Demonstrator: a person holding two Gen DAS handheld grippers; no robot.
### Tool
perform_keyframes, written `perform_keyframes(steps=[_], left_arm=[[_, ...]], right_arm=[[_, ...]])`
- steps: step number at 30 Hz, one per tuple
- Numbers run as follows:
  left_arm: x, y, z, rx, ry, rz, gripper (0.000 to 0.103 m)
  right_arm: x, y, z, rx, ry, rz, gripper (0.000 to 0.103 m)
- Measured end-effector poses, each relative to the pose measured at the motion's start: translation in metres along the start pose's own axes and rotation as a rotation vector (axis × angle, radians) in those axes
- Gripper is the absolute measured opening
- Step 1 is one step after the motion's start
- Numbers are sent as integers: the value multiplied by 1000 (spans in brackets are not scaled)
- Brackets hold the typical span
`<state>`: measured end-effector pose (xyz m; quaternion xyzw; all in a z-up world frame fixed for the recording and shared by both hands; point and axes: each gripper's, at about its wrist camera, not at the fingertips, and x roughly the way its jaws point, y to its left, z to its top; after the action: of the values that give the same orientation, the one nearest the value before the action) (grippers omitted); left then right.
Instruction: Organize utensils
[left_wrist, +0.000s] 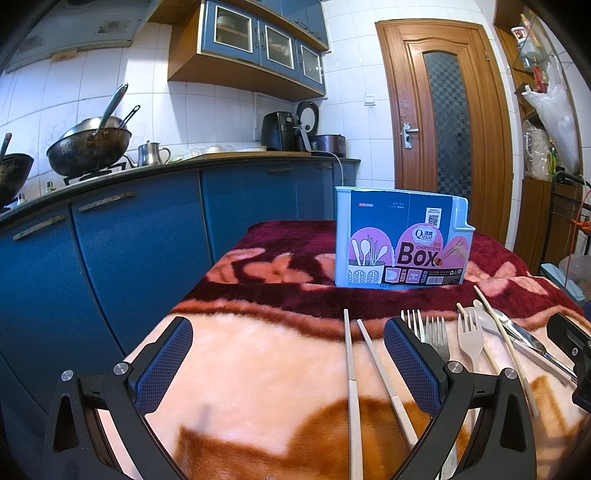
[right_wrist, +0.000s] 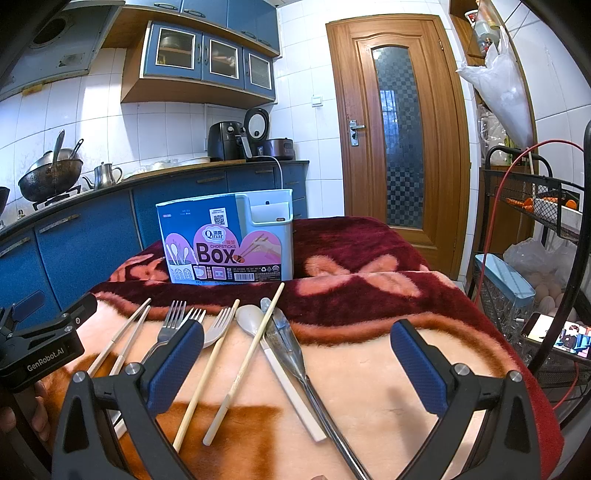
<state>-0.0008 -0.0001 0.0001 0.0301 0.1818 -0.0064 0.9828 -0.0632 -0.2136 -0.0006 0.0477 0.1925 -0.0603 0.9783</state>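
Both tools, left tool (left_wrist: 288, 365) and right tool (right_wrist: 297, 363), gape empty over the plush blanket (right_wrist: 369, 354), slim chopsticks (left_wrist: 351, 369), forks (right_wrist: 171, 319) and spoons (right_wrist: 249, 319) below them, plastic holder box (right_wrist: 225, 240) beyond.

Table covered by plush red-and-peach blanket (right_wrist: 369, 354), chopsticks box (right_wrist: 225, 236) stood upright at back, chopsticks (right_wrist: 243, 362), forks (right_wrist: 171, 319), spoons (right_wrist: 249, 317) laid in a row nearer.

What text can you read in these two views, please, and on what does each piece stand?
"Qinar", "CHOPSTICKS", "Box": sleeve on the holder.
"GenRobot.AI": body of the left gripper, in the right wrist view.
Unreadable: the sleeve's Chinese characters, QR code, barcode and fine print; the phone screen.
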Motion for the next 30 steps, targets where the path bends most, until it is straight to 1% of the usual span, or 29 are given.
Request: perform_keyframes(steps=[25, 29, 30], left_arm=[[0, 0, 0, 0, -1, 0, 103], [0, 0, 0, -3, 8, -3, 103], [-1, 6, 3, -5, 13, -3, 103]], right_arm=[[0, 1, 0, -2, 1, -1, 103], [1, 1, 0, -4, 10, -3, 103], [1, 1, 0, -3, 10, -3, 103]])
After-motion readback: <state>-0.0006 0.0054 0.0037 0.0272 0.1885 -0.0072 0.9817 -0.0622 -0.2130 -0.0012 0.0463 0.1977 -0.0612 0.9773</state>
